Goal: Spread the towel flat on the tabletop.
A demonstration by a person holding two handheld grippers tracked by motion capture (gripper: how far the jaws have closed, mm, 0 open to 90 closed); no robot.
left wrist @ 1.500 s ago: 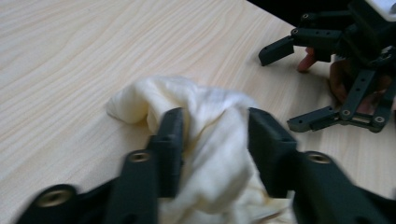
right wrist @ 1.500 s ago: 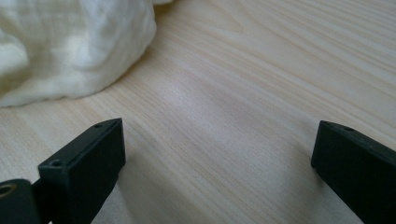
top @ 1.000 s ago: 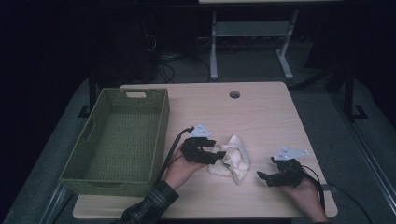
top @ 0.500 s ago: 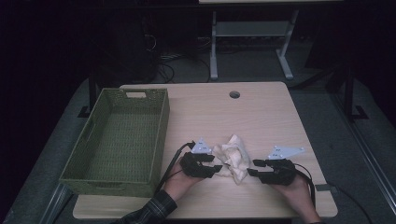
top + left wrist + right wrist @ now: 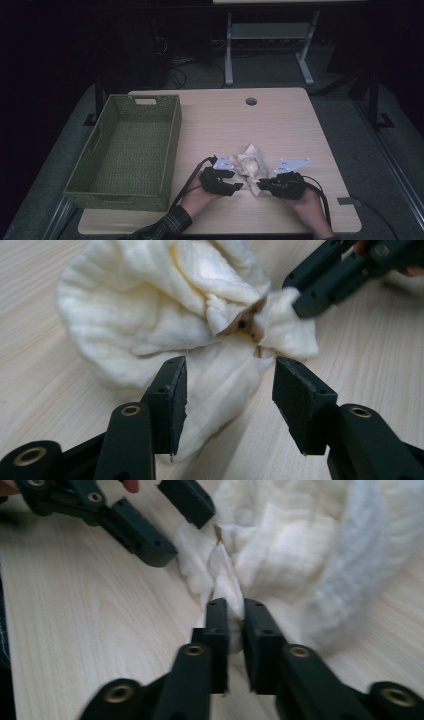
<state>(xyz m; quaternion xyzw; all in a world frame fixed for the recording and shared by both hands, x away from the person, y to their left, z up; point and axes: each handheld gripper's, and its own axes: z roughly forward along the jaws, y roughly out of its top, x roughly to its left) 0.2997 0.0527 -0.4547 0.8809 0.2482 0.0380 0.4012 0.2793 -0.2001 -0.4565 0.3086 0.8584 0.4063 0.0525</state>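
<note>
On the table, a crumpled cream cloth is pinched by the right gripper; left gripper spread.

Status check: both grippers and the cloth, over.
Right gripper has just closed, pinching the edge of the crumpled white cloth. Left gripper open, jaws astride the cloth, not gripping. Green basket off to the left, nothing in the way.

Dim, dark-edged high view; bright, evenly lit gripper views, soft blur in the right one.
</note>
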